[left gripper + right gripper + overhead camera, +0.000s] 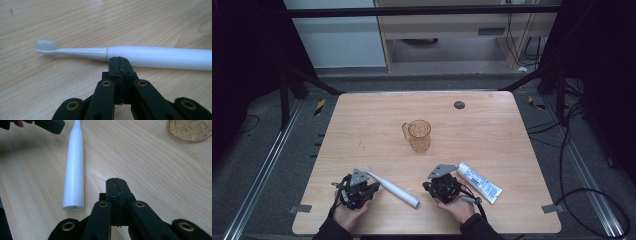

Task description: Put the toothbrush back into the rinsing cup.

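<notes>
Two hand-held grippers rest near the front edge of the tabletop [492,130], a white electric toothbrush [392,187] lying between them.

The left hand-held gripper [362,186] sits with its jaws pressed together and empty, tips just short of the toothbrush where neck meets handle; the right hand-held gripper [443,183] is likewise closed on nothing. The toothbrush lies flat, bristles toward the left hand-held gripper, blunt base toward the front edge. It looks stiff, light and glossy, so likely slippery and prone to roll; the thick handle seems the safest place to pinch, not the slim neck. Toward the middle stands an amber cup [419,135]; a toothpaste tube [479,182] lies beside the right hand-held gripper.
</notes>
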Demonstrator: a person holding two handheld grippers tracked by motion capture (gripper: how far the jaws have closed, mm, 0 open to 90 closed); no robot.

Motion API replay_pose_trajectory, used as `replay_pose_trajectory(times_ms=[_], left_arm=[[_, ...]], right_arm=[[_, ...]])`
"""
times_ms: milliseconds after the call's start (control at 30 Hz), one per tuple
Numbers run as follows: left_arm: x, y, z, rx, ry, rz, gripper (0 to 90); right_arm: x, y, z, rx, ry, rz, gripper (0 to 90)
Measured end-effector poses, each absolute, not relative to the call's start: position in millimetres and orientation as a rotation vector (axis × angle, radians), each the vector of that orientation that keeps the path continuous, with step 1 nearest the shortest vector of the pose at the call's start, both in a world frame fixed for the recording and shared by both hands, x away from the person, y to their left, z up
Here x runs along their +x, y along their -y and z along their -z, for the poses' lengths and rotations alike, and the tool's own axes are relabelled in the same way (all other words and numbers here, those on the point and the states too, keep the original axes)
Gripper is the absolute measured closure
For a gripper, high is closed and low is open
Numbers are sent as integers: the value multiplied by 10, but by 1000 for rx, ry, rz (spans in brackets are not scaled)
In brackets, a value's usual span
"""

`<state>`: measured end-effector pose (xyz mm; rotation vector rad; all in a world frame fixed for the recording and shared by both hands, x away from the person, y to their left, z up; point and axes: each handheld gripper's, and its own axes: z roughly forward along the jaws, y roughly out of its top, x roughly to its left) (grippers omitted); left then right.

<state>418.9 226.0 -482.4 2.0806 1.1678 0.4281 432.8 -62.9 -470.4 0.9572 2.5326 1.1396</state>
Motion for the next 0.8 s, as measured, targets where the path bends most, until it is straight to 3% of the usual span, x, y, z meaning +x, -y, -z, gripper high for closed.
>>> replay_pose_trajectory(times_ms=[800], left_arm=[[4311,-2108,4894,2124,-1140,-423,896]], right_arm=[[4251,400,4920,959,-2635,-1161,900]])
